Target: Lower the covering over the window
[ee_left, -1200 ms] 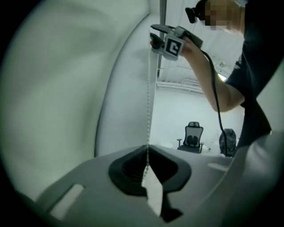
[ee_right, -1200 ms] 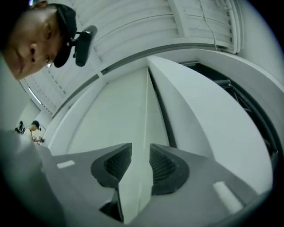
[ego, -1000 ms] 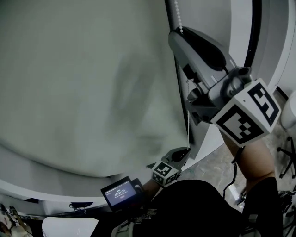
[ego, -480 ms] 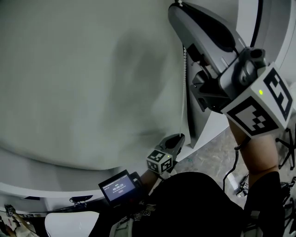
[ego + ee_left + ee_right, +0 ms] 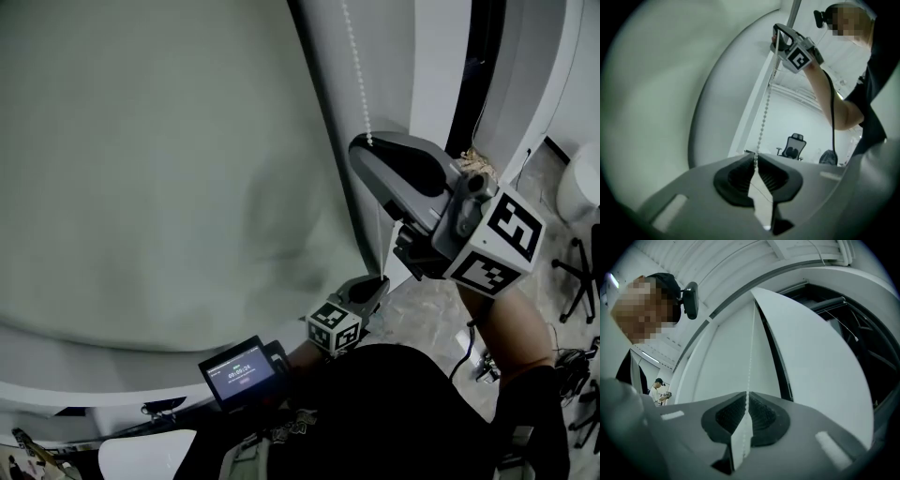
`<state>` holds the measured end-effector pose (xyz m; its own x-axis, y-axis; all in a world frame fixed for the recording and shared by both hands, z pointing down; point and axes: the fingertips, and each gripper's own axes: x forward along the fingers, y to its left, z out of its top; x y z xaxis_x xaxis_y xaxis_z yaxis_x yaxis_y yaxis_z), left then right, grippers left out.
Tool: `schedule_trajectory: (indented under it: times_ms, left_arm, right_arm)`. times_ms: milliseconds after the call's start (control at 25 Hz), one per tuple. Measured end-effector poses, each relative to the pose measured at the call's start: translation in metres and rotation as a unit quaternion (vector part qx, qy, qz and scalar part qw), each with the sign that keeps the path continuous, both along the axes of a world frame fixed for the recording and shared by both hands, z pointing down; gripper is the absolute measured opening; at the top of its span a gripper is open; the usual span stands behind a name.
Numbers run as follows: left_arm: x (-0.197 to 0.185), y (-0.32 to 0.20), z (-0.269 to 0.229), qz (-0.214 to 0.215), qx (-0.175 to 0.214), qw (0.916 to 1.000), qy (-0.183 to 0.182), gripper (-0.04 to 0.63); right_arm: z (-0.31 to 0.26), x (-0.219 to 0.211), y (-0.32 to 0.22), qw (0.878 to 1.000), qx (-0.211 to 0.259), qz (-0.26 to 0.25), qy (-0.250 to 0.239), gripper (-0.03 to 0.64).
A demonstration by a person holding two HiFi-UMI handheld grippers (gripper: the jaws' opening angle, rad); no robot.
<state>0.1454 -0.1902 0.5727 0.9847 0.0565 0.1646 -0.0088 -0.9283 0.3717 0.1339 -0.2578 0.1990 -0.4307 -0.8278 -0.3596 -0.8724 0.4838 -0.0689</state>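
A pale grey-green roller blind (image 5: 159,159) fills the left of the head view. Its white bead chain (image 5: 354,66) hangs along the blind's right edge. My right gripper (image 5: 366,142) is shut on the chain, which enters between its ribbed pads (image 5: 747,397); its jaws have just been closing on it. Lower down, my left gripper (image 5: 380,281) is shut on the same chain (image 5: 764,117), pinched at its tips (image 5: 756,159). In the left gripper view the right gripper (image 5: 777,35) shows above, with the chain stretched between the two.
A dark window frame (image 5: 464,84) runs up to the right of the chain. A small lit screen (image 5: 239,372) sits by my left forearm. An office chair (image 5: 793,145) stands in the room behind. Another person (image 5: 660,389) stands far off. The floor lies at the lower right.
My right gripper has come down from the top of the head view to mid height, with the chain in it. The left gripper has stayed near the blind's lower right corner.
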Motion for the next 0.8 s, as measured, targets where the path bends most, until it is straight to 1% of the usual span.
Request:
schedule_trajectory:
  times_ms: [120,320,400,520,600,680,720,800]
  left_arm:
    - [0.013,0.038,-0.008,0.025,0.011,0.9996,0.008,0.025]
    - [0.058,0.099,-0.016,0.056,0.050,0.9970,0.019,0.017]
    - [0.073,0.118,-0.017,0.065,0.082,0.9942,0.027,0.015]
    - [0.086,0.153,-0.022,0.090,0.148,0.9840,0.041,0.012]
    - [0.092,0.170,-0.027,0.101,0.162,0.9804,0.047,0.012]
    - [0.096,0.175,-0.037,0.093,0.160,0.9811,0.056,0.014]
    - [0.098,0.176,-0.045,0.083,0.161,0.9812,0.066,0.025]
    - [0.103,0.179,-0.061,0.070,0.178,0.9779,0.085,0.111]
  right_arm:
    - [0.011,0.008,0.038,1.000,0.001,-0.015,0.002,0.023]
    - [0.010,0.053,0.086,0.999,0.015,-0.028,-0.007,0.023]
    - [0.008,0.064,0.099,0.999,0.022,-0.032,-0.014,0.023]
    - [0.005,0.075,0.120,0.998,0.032,-0.044,-0.029,0.020]
    - [0.003,0.083,0.133,0.997,0.040,-0.050,-0.041,0.020]
    - [0.002,0.090,0.143,0.997,0.045,-0.047,-0.046,0.021]
    - [0.002,0.095,0.146,0.997,0.045,-0.039,-0.044,0.021]
    - [0.003,0.103,0.148,0.999,0.041,-0.011,-0.034,0.021]
